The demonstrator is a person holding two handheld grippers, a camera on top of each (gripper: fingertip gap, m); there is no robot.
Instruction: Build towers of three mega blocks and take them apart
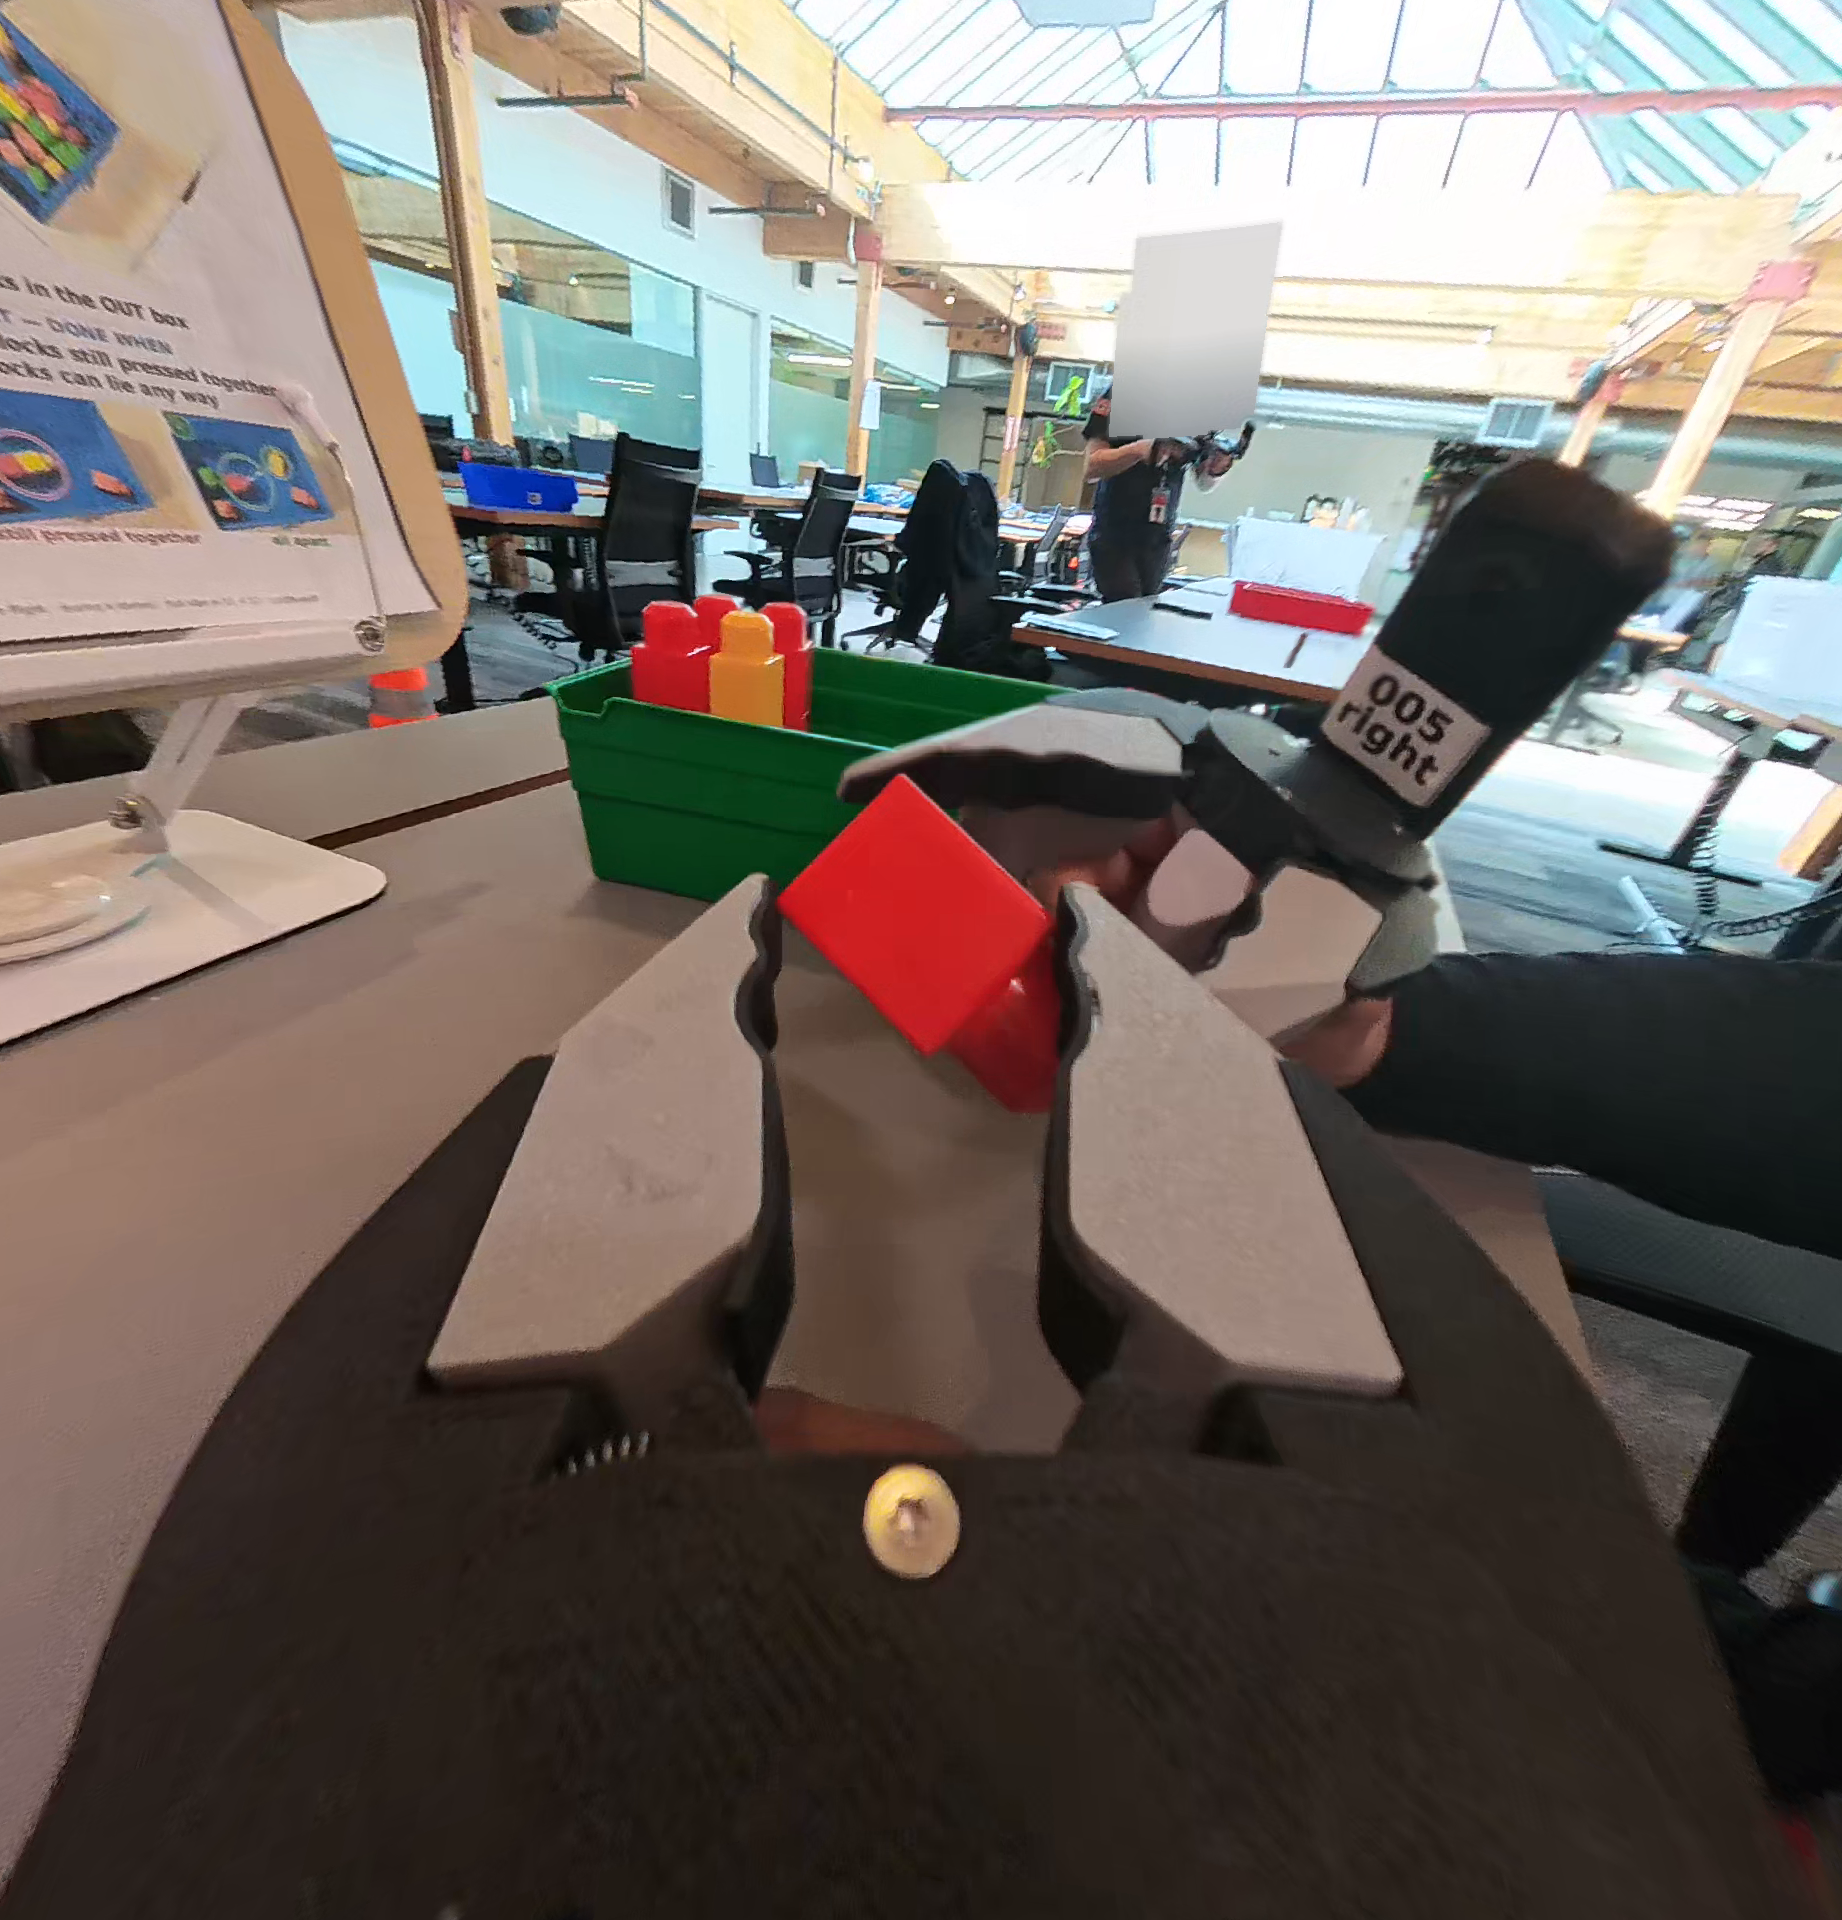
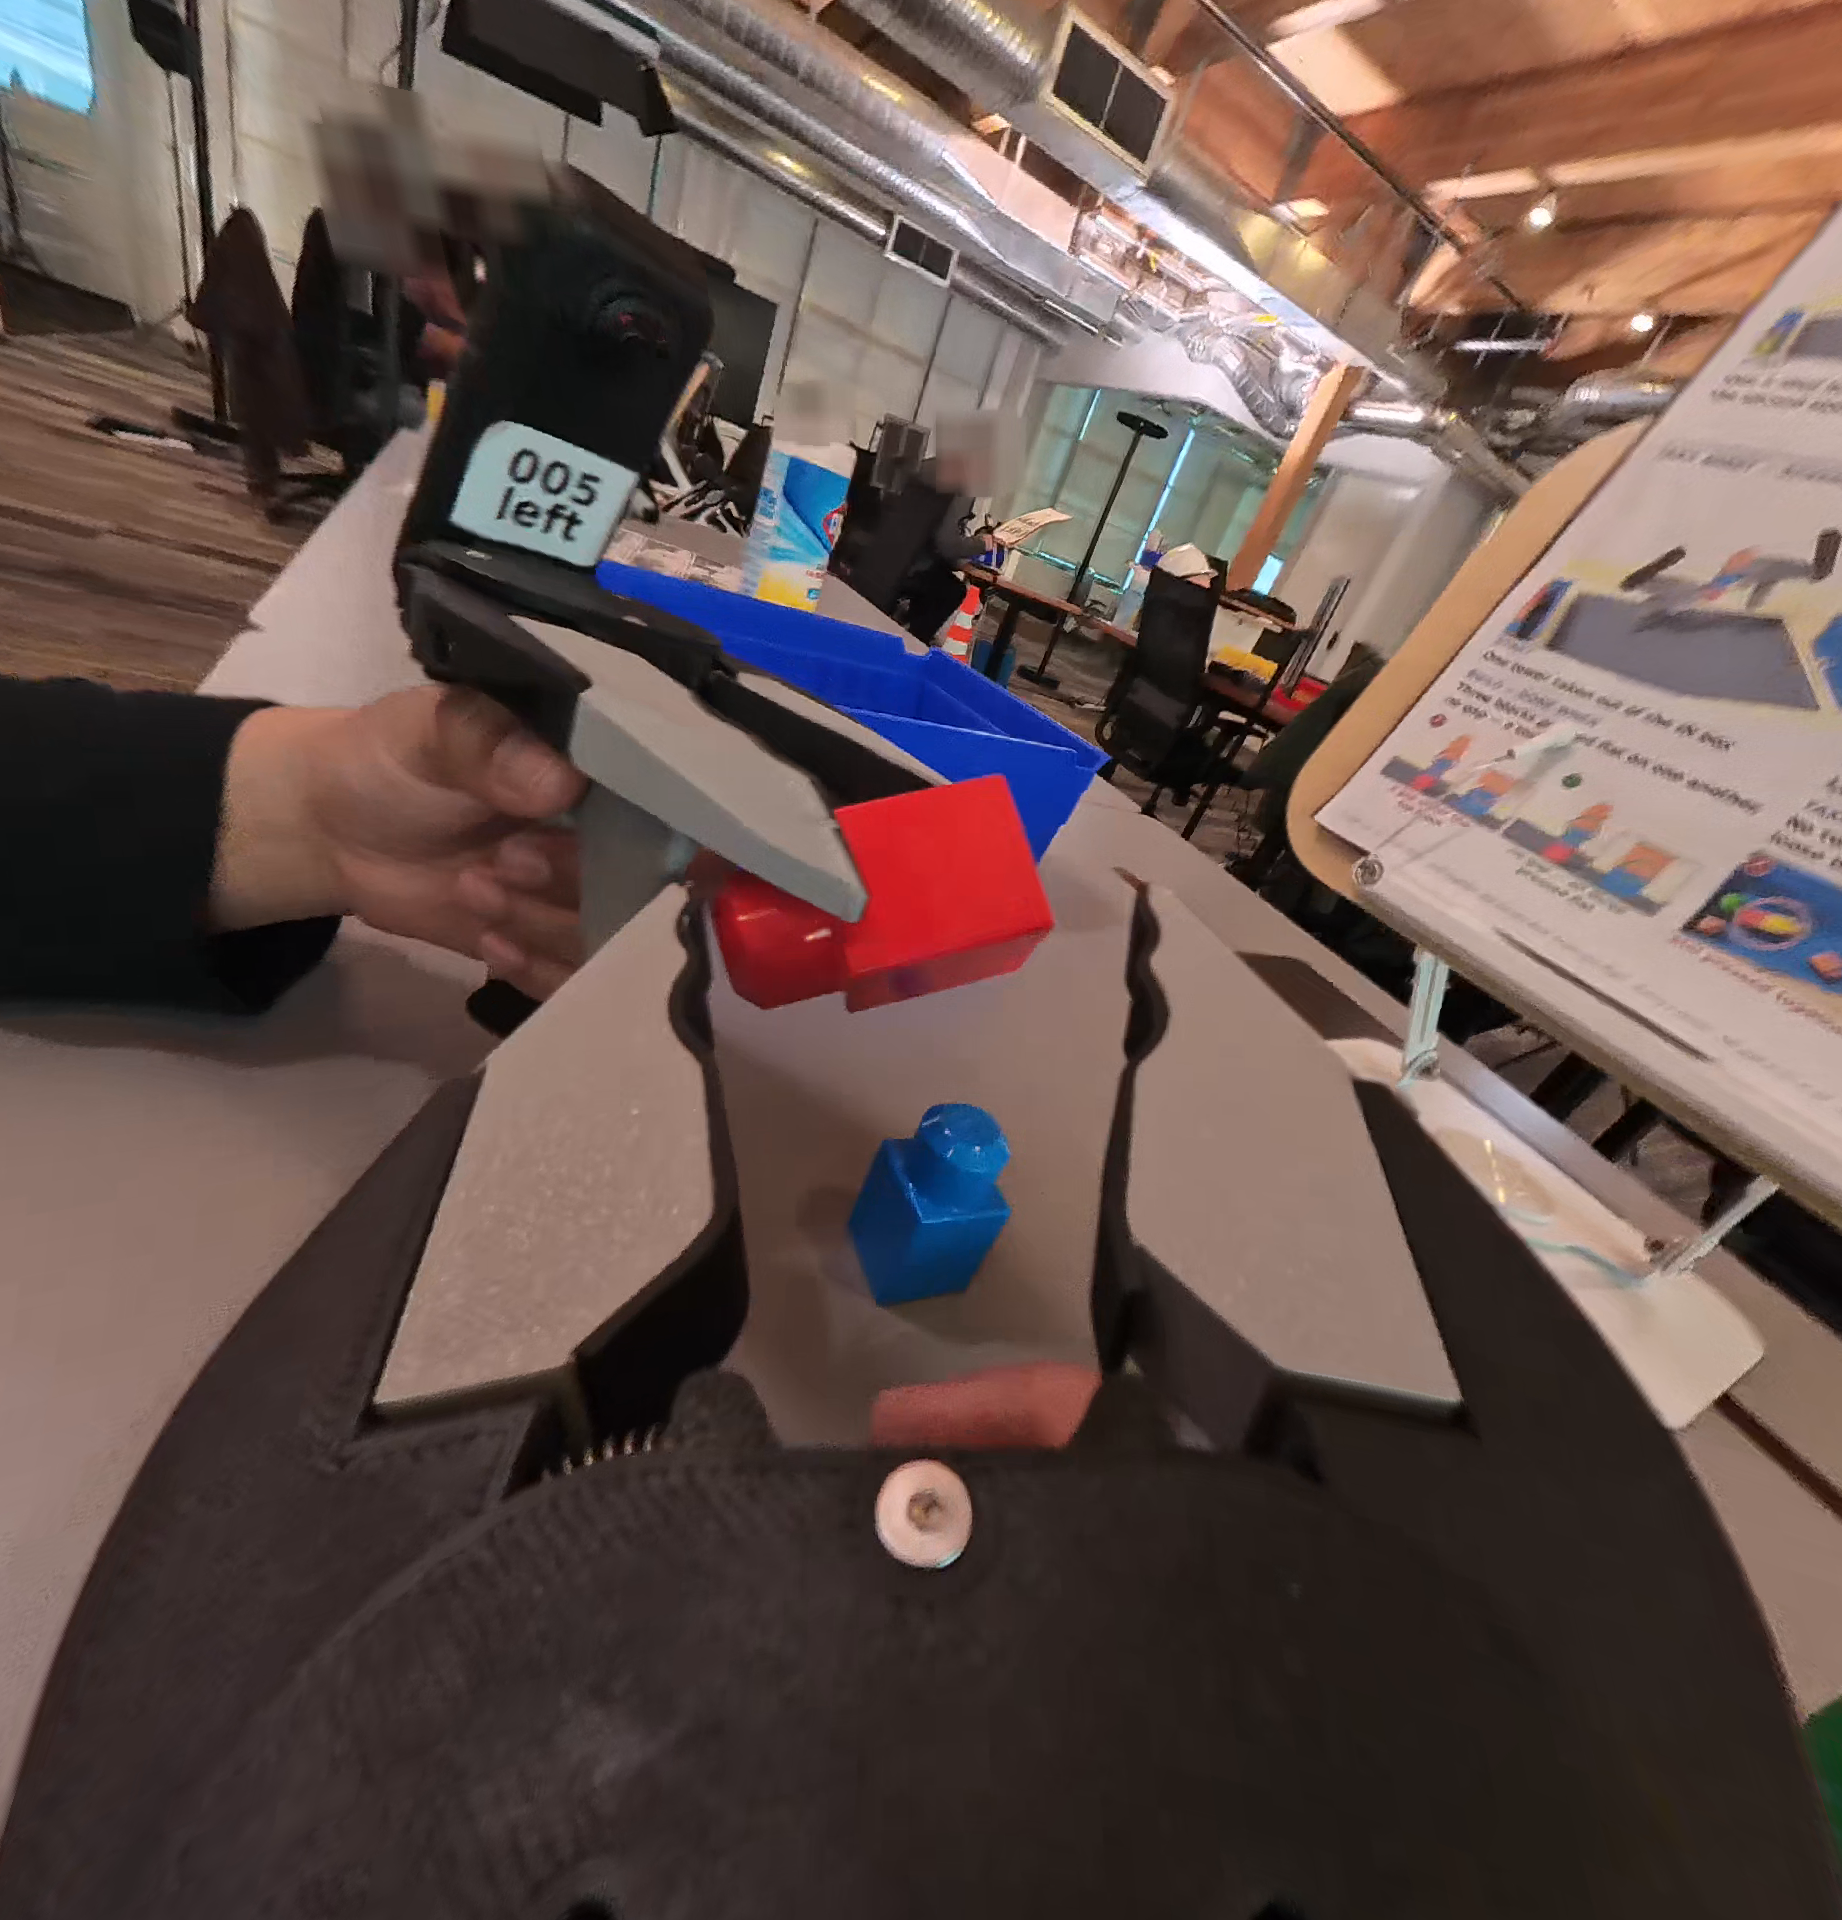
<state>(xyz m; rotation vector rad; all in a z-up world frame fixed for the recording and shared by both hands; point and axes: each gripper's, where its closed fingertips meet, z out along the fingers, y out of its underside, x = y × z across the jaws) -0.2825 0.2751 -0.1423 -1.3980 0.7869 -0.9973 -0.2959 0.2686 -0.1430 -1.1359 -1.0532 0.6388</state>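
My claw (image 1: pixel 912 971) is closed on a red block (image 1: pixel 912 935), which is tilted between my tips: one corner is at my left finger and its stud side is against my right one. The other claw (image 1: pixel 1010 847) reaches in from my right with its fingers spread above and below the same block, and a hand (image 1: pixel 1332 1029) in a black sleeve is behind it. Straight ahead, past the block, a green bin (image 1: pixel 688 800) sits on the grey table (image 1: pixel 273 1091) and holds upright red and yellow blocks (image 1: pixel 730 665). Ahead to my left, a printed sheet (image 1: pixel 148 416) leans on a white stand.
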